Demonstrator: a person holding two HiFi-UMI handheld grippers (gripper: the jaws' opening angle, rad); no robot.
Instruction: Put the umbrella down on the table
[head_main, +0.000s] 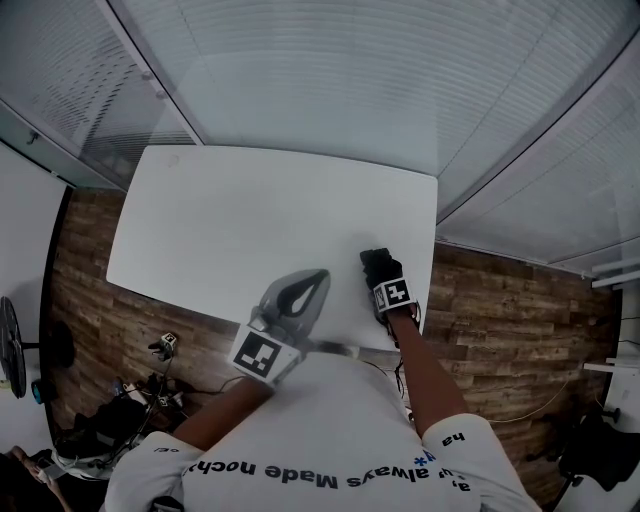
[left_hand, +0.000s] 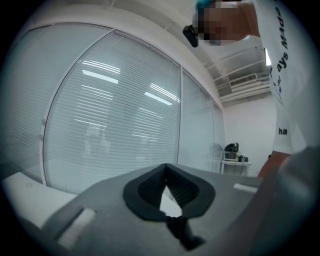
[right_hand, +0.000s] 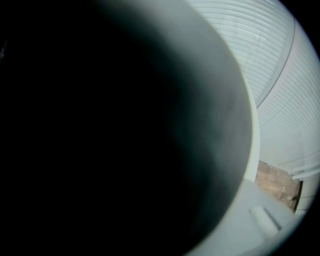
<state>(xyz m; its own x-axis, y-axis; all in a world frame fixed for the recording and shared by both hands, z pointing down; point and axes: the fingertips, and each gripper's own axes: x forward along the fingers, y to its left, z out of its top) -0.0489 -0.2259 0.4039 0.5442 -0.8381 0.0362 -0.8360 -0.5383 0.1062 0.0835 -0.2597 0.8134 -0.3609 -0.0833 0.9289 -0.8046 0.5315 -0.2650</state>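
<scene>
A short black folded umbrella (head_main: 374, 262) rests near the front right edge of the white table (head_main: 250, 210). My right gripper (head_main: 384, 280) points steeply down onto it, marker cube toward me. In the right gripper view the umbrella (right_hand: 100, 130) is a dark mass filling most of the picture, with one grey jaw at the lower right. Whether the pads press on it is hidden. My left gripper (head_main: 320, 276) hovers level over the table's front edge, left of the umbrella. Its jaws meet at the tips (left_hand: 166, 167) with nothing between them.
Windows with white blinds (head_main: 350, 80) run behind the table and along the right side. Wood-pattern floor (head_main: 490, 300) surrounds the table. Cables and gear (head_main: 130, 400) lie on the floor at the lower left. The person's torso in a white shirt (head_main: 330, 440) stands at the table's front edge.
</scene>
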